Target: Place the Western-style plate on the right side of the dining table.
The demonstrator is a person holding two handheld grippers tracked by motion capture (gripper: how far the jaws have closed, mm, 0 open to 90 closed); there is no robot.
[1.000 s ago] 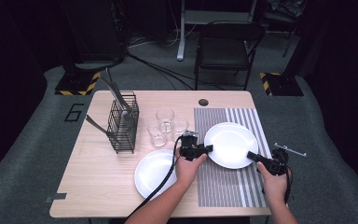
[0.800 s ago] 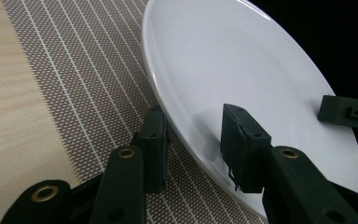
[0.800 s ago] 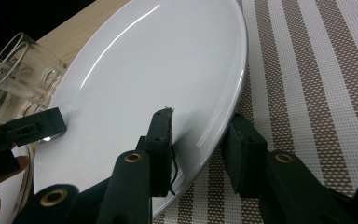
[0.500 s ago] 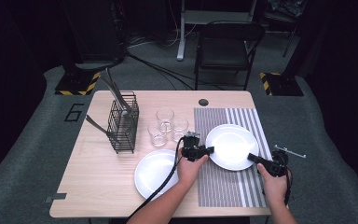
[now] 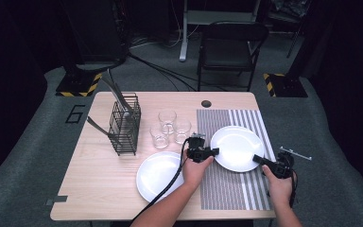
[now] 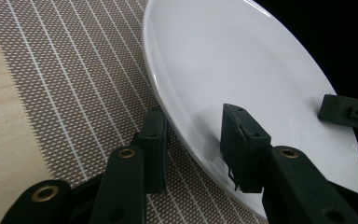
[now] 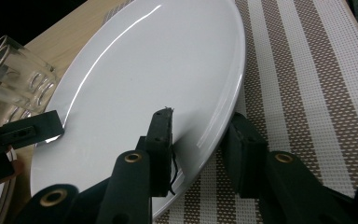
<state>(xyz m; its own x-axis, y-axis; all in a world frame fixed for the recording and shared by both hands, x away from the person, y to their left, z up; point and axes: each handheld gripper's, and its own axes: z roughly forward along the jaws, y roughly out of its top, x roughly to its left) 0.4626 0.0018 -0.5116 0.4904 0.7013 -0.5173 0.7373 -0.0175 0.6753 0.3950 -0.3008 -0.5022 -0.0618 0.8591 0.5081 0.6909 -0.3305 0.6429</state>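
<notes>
Both forearms reach in from the near edge. The left gripper (image 5: 203, 152) points right, the right gripper (image 5: 270, 164) points left, facing each other. Each gripper's jaws stand part-closed, one jaw above, one below.

Entry, left gripper (image 5: 216, 151): we record it slightly farther right over the tabletop (image 5: 99, 189) than a second ago, drawn closer in on the left rim of the white plate (image 5: 237, 144). Its fingers (image 6: 244, 140) now stand astride that rim, one over the plate and one below, on the striped mat (image 6: 74, 70).

Entry, left hand (image 5: 196, 171): shifted right by the same small amount.

Entry, plate: possibly nudged a trace to the right; we cannot confirm.
</notes>
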